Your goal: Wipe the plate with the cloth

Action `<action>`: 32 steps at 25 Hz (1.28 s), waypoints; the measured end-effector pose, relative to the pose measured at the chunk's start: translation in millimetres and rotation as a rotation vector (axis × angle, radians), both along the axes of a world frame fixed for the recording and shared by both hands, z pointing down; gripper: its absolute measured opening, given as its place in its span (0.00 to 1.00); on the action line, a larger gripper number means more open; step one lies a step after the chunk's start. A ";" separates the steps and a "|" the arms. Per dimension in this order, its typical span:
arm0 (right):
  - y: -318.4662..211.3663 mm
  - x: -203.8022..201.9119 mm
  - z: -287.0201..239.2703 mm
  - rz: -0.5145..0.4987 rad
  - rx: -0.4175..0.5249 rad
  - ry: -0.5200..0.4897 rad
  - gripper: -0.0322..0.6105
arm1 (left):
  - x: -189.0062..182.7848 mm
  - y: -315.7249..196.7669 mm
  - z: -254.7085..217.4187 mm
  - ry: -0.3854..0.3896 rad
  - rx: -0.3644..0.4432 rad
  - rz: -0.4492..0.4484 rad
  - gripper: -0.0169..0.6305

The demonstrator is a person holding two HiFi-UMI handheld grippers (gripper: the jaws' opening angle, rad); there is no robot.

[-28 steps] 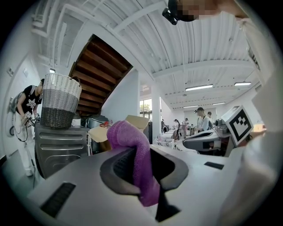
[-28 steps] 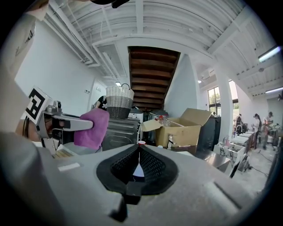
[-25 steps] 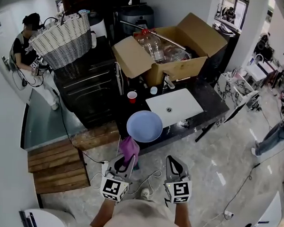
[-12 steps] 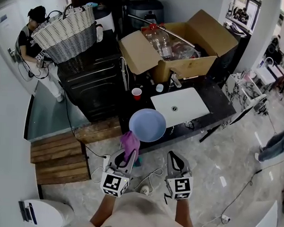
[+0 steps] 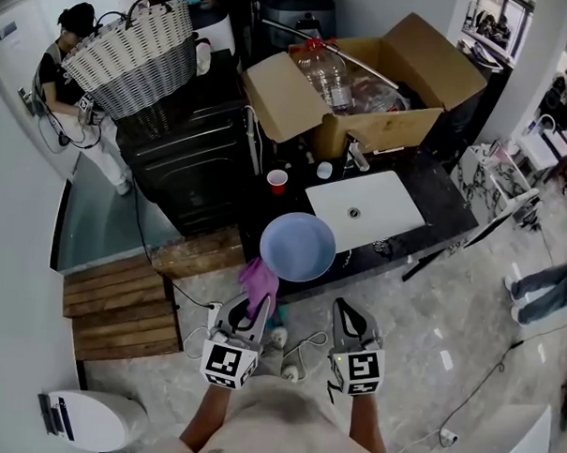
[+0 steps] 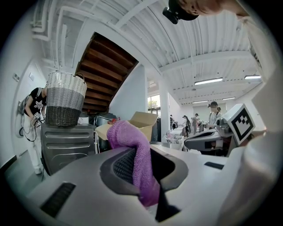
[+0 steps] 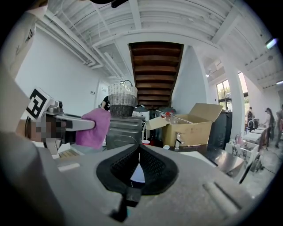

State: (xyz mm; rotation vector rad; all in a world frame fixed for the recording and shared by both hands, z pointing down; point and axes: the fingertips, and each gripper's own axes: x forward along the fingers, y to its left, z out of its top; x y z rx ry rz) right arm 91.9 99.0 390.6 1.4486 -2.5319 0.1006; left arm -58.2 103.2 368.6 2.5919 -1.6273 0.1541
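Note:
A pale blue plate (image 5: 298,247) lies on the dark counter (image 5: 426,194), by its near edge and left of the white sink. My left gripper (image 5: 257,307) is shut on a purple cloth (image 5: 260,281), which bunches up out of the jaws (image 6: 132,152) and hangs just short of the plate's near left rim. My right gripper (image 5: 346,317) hovers beside it over the floor, below the plate and apart from it. Its jaws are shut with nothing between them (image 7: 138,152). In the right gripper view the cloth (image 7: 93,128) shows at the left.
Behind the plate are a red cup (image 5: 278,180), a white sink (image 5: 364,210) and an open cardboard box (image 5: 364,93) of bottles. A black oven unit (image 5: 188,160) carries a wicker basket (image 5: 131,59). Wooden steps (image 5: 121,303), floor cables (image 5: 297,353) and a person (image 5: 70,61) are at the left.
The head view has drifted, so the counter and plate sit slightly higher and further right. The cloth's top is closer to the plate's rim. Both grippers keep their states.

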 end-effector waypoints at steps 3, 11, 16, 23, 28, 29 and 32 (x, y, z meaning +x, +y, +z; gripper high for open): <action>-11.9 4.2 1.2 0.010 0.002 -0.003 0.06 | 3.9 -13.5 -1.7 -0.002 0.010 0.009 0.11; -52.0 13.4 8.9 0.037 -0.013 0.006 0.06 | 13.6 -56.8 4.2 -0.003 0.009 0.036 0.11; -79.4 15.0 20.5 0.052 -0.045 0.015 0.06 | 14.4 -91.4 16.5 -0.002 -0.010 0.052 0.11; -117.3 10.1 42.0 0.068 -0.109 0.027 0.06 | 11.5 -136.2 35.1 -0.007 -0.054 0.080 0.11; -142.0 3.0 52.3 0.076 -0.157 0.015 0.06 | 11.7 -165.9 53.7 -0.015 -0.093 0.115 0.11; -146.8 2.8 55.7 0.082 -0.166 0.015 0.06 | 11.6 -171.8 58.1 -0.020 -0.101 0.123 0.11; -157.5 2.3 68.4 0.105 -0.202 0.017 0.06 | 13.7 -186.3 69.7 -0.024 -0.131 0.158 0.11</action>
